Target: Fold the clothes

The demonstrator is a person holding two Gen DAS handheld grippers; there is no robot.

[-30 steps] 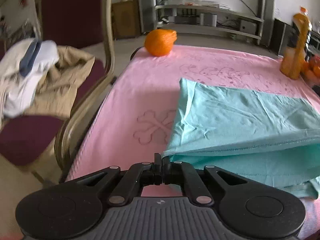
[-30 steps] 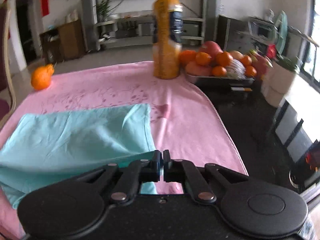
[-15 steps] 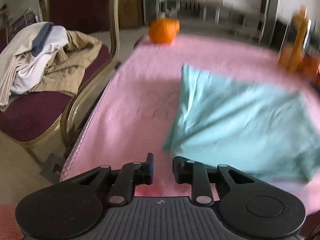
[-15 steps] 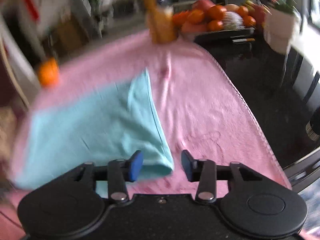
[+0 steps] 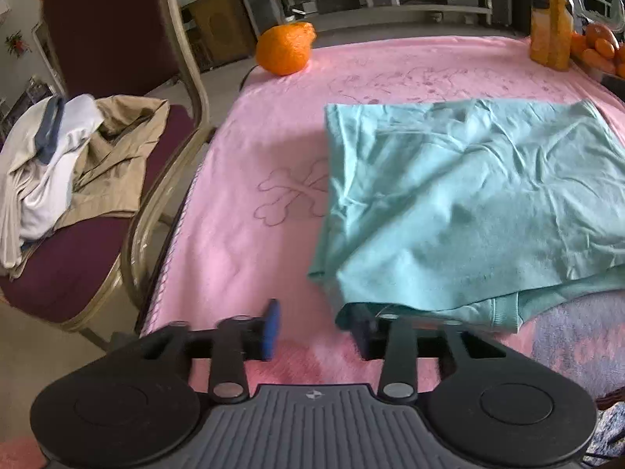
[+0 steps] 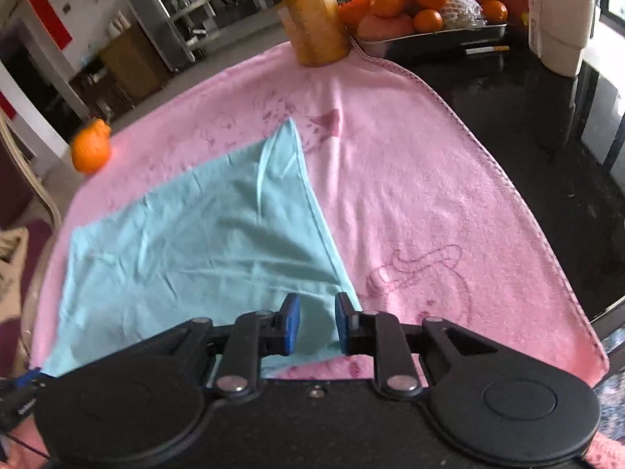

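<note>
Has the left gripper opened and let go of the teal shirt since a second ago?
Yes. The left gripper now stands open, and the teal shirt lies flat on the pink blanket.

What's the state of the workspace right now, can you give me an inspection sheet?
Surface: pink blanket covers the table.
Job's things: teal garment lies folded, wrinkled.
Clutter: orange, juice bottle, fruit tray.
Grippers: left gripper open, nothing held; right gripper open above the garment's edge.
Cables: nothing seen.
Surroundings: chair with piled clothes; shelving behind.
</note>
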